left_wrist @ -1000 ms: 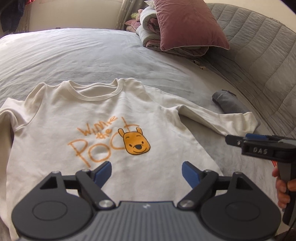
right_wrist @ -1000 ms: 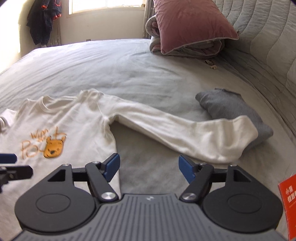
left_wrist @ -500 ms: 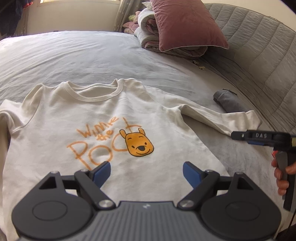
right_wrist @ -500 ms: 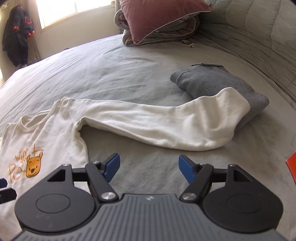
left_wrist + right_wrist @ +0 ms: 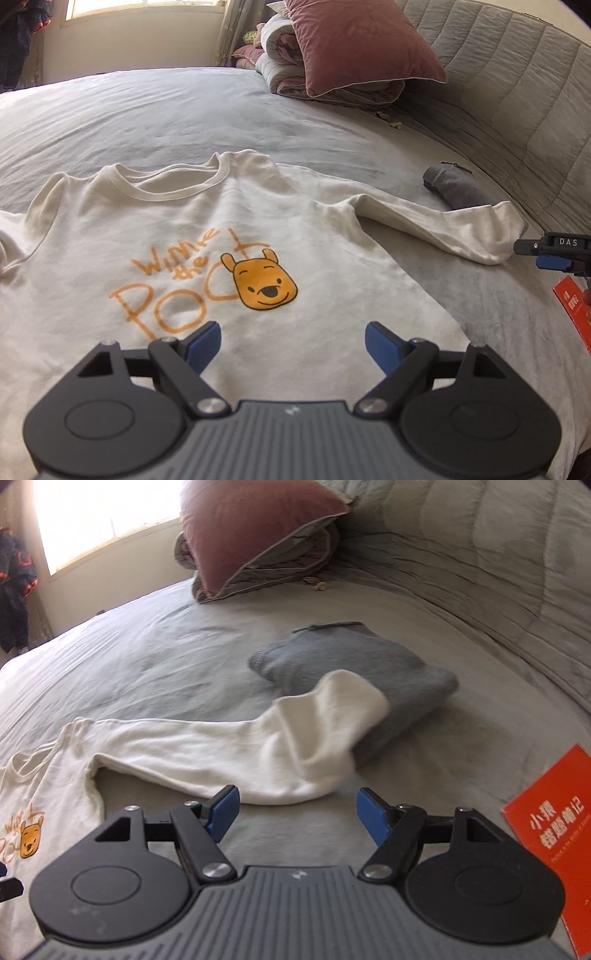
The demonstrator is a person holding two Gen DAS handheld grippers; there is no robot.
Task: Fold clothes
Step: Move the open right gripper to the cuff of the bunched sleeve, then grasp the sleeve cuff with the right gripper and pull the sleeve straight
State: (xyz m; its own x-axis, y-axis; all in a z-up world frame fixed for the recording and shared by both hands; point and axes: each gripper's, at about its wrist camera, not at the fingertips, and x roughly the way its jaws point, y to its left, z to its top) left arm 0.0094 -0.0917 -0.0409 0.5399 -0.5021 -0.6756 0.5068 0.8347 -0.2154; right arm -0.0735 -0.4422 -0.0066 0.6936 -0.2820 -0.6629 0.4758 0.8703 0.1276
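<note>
Our left claw (image 5: 291, 341) hangs wide open over the cream printed cotton sweatshirt (image 5: 229, 236), gripping nothing; our right claw (image 5: 297, 810) gapes empty just short of its sleeve cuff (image 5: 332, 734).

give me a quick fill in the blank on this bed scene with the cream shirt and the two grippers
1. The cream shirt lies spread on the bed with its print facing ____.
2. The end of its sleeve rests on a folded ____ garment.
3. The booklet by the right gripper is ____ in colour.
4. The jaws of the left gripper hold ____.

Missing words: up; grey; red; nothing
</note>
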